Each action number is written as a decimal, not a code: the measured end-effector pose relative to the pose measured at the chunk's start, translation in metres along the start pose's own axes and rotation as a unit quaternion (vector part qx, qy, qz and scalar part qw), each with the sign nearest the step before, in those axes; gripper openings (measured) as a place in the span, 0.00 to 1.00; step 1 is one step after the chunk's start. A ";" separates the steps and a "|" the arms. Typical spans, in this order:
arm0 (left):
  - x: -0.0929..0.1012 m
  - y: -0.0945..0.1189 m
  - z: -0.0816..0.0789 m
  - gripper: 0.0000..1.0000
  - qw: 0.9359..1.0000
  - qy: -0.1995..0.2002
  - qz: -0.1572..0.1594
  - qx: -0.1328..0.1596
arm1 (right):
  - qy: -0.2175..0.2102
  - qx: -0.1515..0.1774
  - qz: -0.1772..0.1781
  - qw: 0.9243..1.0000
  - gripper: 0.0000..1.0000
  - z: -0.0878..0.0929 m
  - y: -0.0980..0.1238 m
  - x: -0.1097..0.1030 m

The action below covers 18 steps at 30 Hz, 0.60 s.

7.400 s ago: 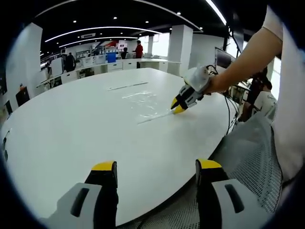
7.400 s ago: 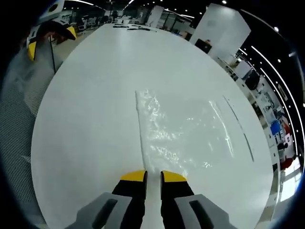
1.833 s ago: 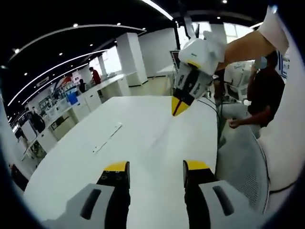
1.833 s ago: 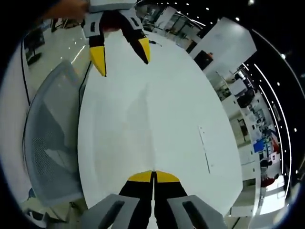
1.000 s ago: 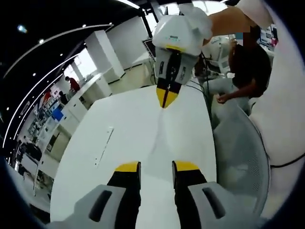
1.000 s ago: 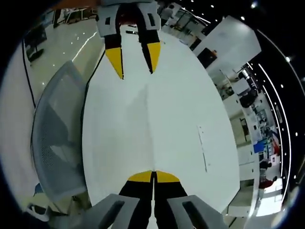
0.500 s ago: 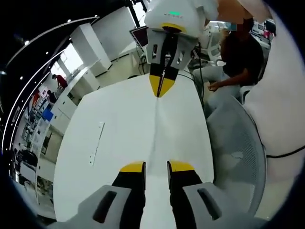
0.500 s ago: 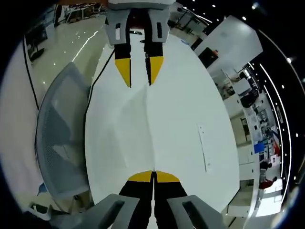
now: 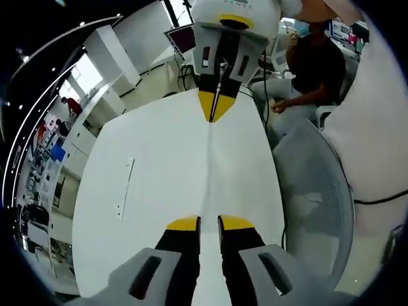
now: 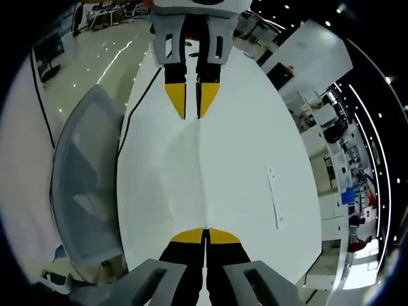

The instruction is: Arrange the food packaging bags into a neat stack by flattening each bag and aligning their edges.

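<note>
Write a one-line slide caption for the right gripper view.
Right gripper and left gripper hold a clear bag stretched between them above a white table.

Table (image 9: 159, 166) top: smooth matt white. Bag (image 10: 185, 172) above it: thin clear plastic film, faint creases. Chair (image 9: 312, 191) beside table: grey mesh. Floor (image 10: 102, 51) beyond table: glossy.

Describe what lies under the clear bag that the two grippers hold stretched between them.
Under the clear bag the white table shows straight through the film. Nothing else is visible beneath it. The bag's ends are covered by the left gripper and right gripper.
</note>
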<state>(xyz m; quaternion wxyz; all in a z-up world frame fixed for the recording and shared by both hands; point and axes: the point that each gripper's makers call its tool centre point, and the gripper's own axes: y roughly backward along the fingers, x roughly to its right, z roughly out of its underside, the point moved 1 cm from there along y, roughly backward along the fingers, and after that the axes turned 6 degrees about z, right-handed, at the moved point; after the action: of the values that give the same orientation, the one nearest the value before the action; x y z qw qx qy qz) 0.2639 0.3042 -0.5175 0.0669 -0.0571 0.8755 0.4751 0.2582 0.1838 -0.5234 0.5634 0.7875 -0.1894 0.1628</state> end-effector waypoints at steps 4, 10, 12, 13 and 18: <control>-0.003 0.000 0.000 0.11 1.000 0.000 0.000 -0.006 | 0.001 0.001 -0.001 1.000 0.00 -0.001 0.002 -0.002; 0.000 -0.003 0.003 0.10 1.000 0.000 0.014 -0.019 | 0.002 0.002 0.001 1.000 0.00 -0.002 0.003 -0.002; 0.002 -0.005 0.003 0.10 1.000 0.000 0.019 -0.023 | 0.002 0.003 0.001 1.000 0.00 -0.002 0.005 -0.003; 0.002 -0.005 0.004 0.09 0.999 0.000 0.020 -0.025 | 0.002 0.002 0.001 1.000 0.00 -0.003 0.006 -0.003; 0.004 -0.006 0.006 0.08 0.999 -0.001 0.027 -0.034 | 0.005 0.004 0.001 1.000 0.00 -0.005 0.009 -0.004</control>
<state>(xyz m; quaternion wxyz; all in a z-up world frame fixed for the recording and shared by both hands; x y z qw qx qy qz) 0.2617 0.3061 -0.5267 0.0531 -0.0355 0.8598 0.5066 0.2502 0.1862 -0.5167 0.5609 0.7887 -0.1869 0.1684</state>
